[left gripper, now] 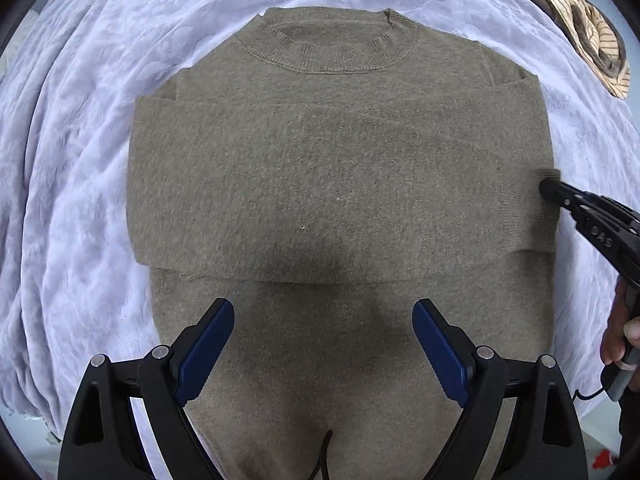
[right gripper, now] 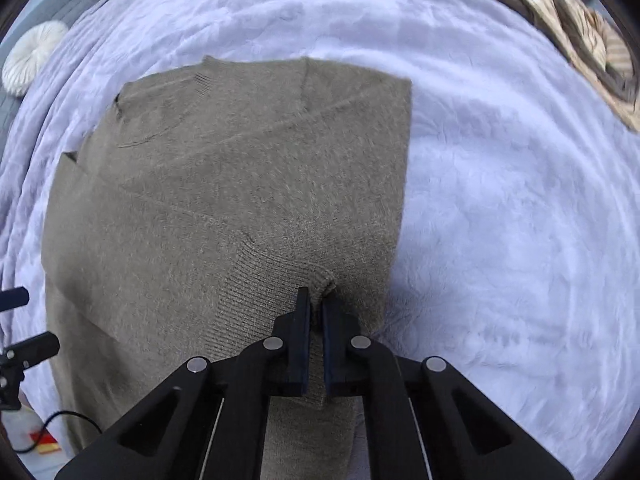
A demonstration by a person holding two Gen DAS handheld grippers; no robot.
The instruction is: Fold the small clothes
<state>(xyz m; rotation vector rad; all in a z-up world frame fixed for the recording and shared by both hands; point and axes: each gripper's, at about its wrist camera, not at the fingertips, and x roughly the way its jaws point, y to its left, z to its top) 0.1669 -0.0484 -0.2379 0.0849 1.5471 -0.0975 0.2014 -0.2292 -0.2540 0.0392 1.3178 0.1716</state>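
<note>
Olive knit sweater (left gripper: pixel 340 168) flat, sleeves folded across

Sweater (left gripper: pixel 340 168) was plain taupe-brown; blanket (left gripper: pixel 80 140) under it pale lavender, embossed; beyond the sweater, clothes pile (left gripper: pixel 592 40) was brown with cream-and-brown stripes; left gripper (left gripper: pixel 323 312) black, blue pads.

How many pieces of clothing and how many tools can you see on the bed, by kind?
Olive-brown sweater: 1
Striped brown garment heap, pieces inside it cannot be told apart: 1
Tools: 2, left tool open, right tool pinching the sweater's cuff
Total: 4
</note>
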